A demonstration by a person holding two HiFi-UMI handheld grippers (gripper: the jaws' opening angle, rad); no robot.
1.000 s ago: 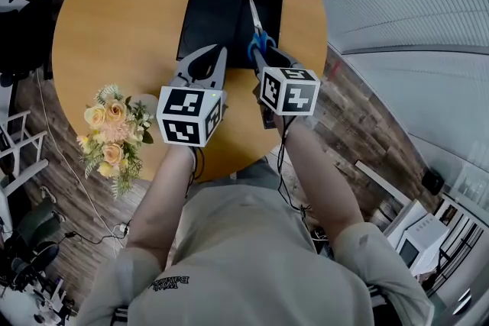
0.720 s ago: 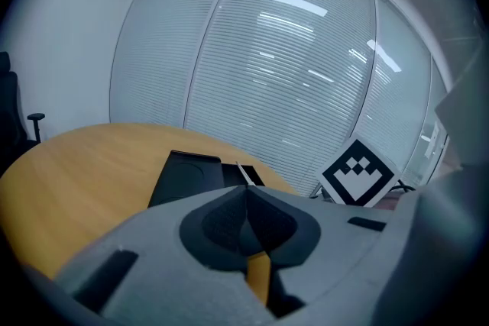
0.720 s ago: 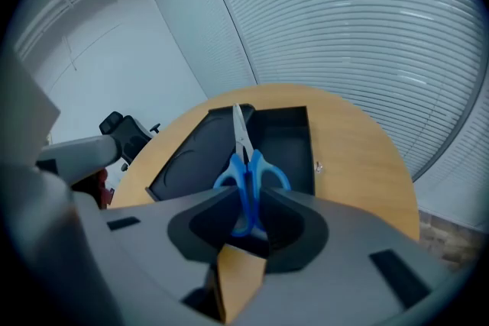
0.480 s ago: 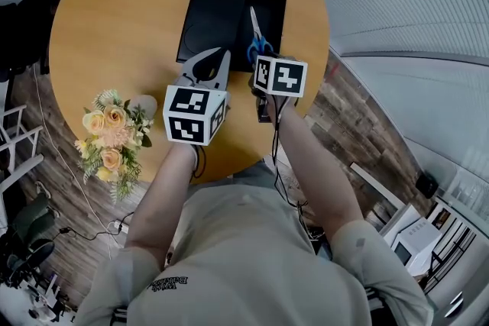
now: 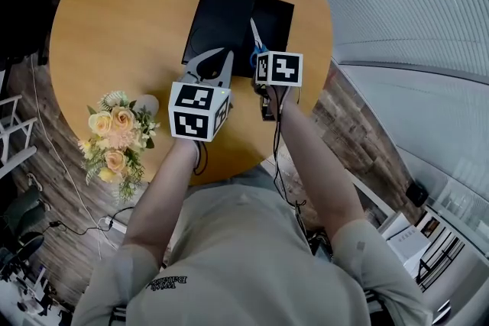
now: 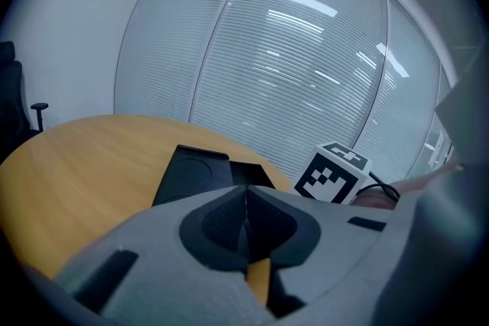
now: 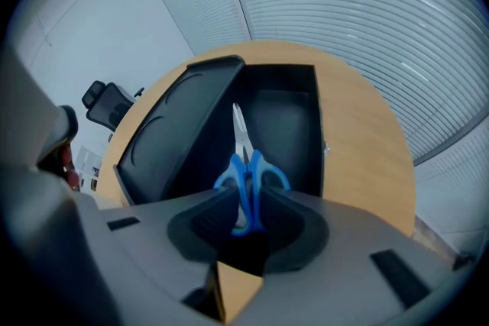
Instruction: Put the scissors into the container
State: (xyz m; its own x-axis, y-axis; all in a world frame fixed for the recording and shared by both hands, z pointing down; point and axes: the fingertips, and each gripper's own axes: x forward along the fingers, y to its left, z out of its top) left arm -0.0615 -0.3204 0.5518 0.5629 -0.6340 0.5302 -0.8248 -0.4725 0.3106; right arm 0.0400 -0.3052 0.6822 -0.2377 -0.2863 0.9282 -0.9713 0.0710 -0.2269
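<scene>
Head view: round table (image 5: 114,27), with the black container (image 5: 276,17) open near the far edge and its lid (image 5: 221,15) flipped out to the left. The right gripper (image 5: 260,63) reaches in from the near side with the scissors (image 5: 254,38), blades aimed away from us along the seam between lid and container. The left gripper (image 5: 219,61) sits just beside it over the lid's near edge, carrying nothing we can see. Flowers (image 5: 113,137) stand well apart at the table's left rim, out of the way. Left gripper view: jaws pressed together with nothing between them. The lid (image 6: 191,172) lies ahead and the right gripper's marker cube (image 6: 336,172) is close on the right. We judge this hand is only parked, or ready to steady the box. Right gripper view: jaws clamped on the blue handles of the scissors (image 7: 243,164), blades closed and pointing forward over the open container (image 7: 286,126), lid (image 7: 183,133) to the left. Gripping at the handles keeps the blades leading into the opening, which suits a lengthwise drop. We cannot tell whether the tip touches the container floor. The scissors are above the container, near its left wall, and not yet released. We judge that lowering and letting go is what remains.
</scene>
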